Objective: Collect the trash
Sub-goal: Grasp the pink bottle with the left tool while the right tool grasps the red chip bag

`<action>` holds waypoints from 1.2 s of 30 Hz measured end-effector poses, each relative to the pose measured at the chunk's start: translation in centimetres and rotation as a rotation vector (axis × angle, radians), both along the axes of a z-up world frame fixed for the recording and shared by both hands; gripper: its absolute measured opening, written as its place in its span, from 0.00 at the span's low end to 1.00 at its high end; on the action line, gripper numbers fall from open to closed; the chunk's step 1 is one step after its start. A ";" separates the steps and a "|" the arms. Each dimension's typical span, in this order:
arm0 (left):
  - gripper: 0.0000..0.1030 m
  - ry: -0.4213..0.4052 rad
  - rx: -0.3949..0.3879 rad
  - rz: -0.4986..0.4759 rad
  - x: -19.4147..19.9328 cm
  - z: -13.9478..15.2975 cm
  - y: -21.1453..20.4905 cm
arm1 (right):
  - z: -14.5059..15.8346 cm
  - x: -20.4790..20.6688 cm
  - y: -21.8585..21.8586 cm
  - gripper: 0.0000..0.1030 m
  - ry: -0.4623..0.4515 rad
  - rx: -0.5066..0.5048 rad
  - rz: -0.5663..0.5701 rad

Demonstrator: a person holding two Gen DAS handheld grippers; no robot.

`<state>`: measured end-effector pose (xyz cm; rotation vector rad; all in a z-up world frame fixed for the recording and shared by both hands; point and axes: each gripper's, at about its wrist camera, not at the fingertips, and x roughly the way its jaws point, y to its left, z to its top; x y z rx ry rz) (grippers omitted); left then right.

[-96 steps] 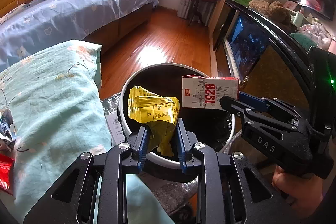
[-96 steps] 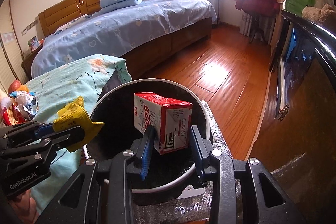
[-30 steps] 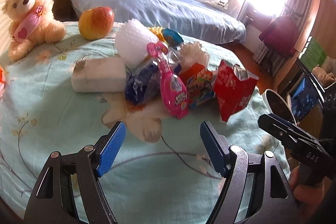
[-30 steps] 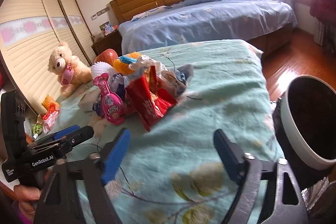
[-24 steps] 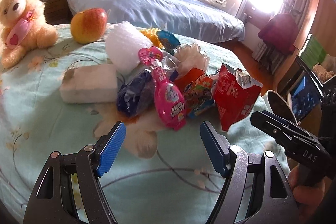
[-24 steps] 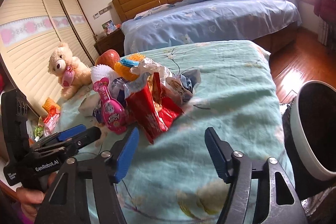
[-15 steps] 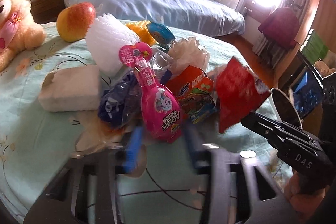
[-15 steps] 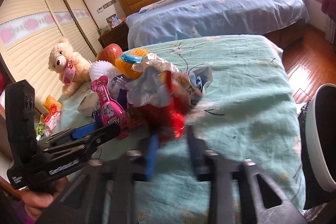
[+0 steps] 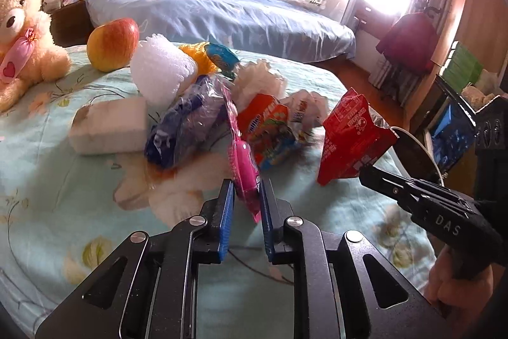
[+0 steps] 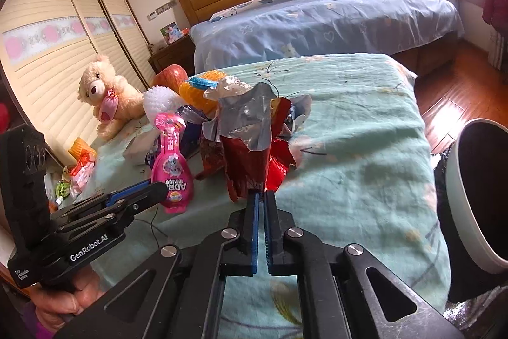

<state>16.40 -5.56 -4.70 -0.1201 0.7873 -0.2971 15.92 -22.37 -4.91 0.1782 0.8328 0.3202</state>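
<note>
A pile of trash lies on the green flowered bedspread (image 9: 63,193). My left gripper (image 9: 247,196) is shut on the pink bottle-shaped package (image 9: 243,170), which also shows in the right wrist view (image 10: 173,170). My right gripper (image 10: 260,202) is shut on the lower edge of a torn red foil snack bag (image 10: 250,148), also seen in the left wrist view (image 9: 352,138). An orange snack wrapper (image 9: 270,132), a blue plastic bag (image 9: 187,126) and crumpled white paper (image 9: 304,107) remain in the pile. The white-rimmed trash bin (image 10: 466,212) stands at the bed's right.
An apple (image 9: 112,43), a teddy bear (image 9: 22,43), a white sponge block (image 9: 108,126), a white bristly ball (image 9: 158,72) and an orange one (image 10: 197,91) lie near the pile. More wrappers (image 10: 79,167) lie at the far left. A blue bed (image 10: 333,24) stands behind.
Both grippers left the bin, came to the pile open, and closed: the left on the pink package, the right on the red bag. The yellow wrapper and the carton are gone from them.
</note>
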 end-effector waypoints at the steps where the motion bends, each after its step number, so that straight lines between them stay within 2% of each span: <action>1: 0.14 -0.002 -0.001 -0.003 -0.1 0.0 0.0 | 0.1 -0.3 -0.1 0.02 -0.001 -0.002 -0.003; 13: 0.13 -0.009 -0.001 -0.049 -1.4 0.5 -1.4 | 0.2 -2.6 -2.0 0.02 0.001 -0.006 -0.039; 16: 0.14 0.000 0.014 -0.045 -1.4 0.2 -1.5 | 0.1 -2.8 -2.1 0.10 0.004 -0.003 -0.042; 18: 0.14 0.002 0.020 -0.043 -1.4 0.1 -1.6 | 0.0 -2.6 -2.2 0.24 0.014 0.004 -0.050; 19: 0.14 0.002 0.025 -0.044 -1.3 0.1 -1.7 | 0.0 -2.5 -2.3 0.43 0.014 0.014 -0.049; 20: 0.14 0.001 0.029 -0.044 -1.3 0.1 -1.7 | 0.0 -2.4 -2.2 0.58 0.009 0.017 -0.055; 21: 0.15 -0.001 0.039 -0.043 -1.2 0.1 -1.8 | 0.1 -2.3 -2.1 0.60 0.003 0.013 -0.059; 24: 0.19 0.009 0.058 -0.032 -0.8 -0.2 -1.7 | 0.1 -1.5 -1.7 0.60 0.006 -0.003 -0.060; 25: 0.29 0.021 0.059 -0.027 -0.6 -0.4 -1.6 | 0.0 -1.1 -1.5 0.60 0.012 -0.004 -0.059; 27: 0.39 0.041 0.045 -0.015 -0.3 -0.8 -1.1 | -0.1 -0.3 -1.2 0.60 0.019 0.001 -0.051; 33: 0.39 0.085 0.056 -0.020 0.6 -2.0 -1.3 | -0.7 1.9 -0.2 0.60 0.040 -0.031 -0.044; 34: 0.37 0.088 0.059 -0.020 0.7 -2.1 -1.3 | -0.9 2.2 0.0 0.52 0.048 -0.044 -0.044; 35: 0.37 0.083 0.060 -0.020 0.6 -2.0 -1.4 | -1.0 2.3 0.0 0.32 0.051 -0.049 -0.045; 36: 0.36 0.080 0.055 -0.024 0.6 -1.9 -1.4 | -1.2 2.4 -0.1 0.26 0.055 -0.052 -0.047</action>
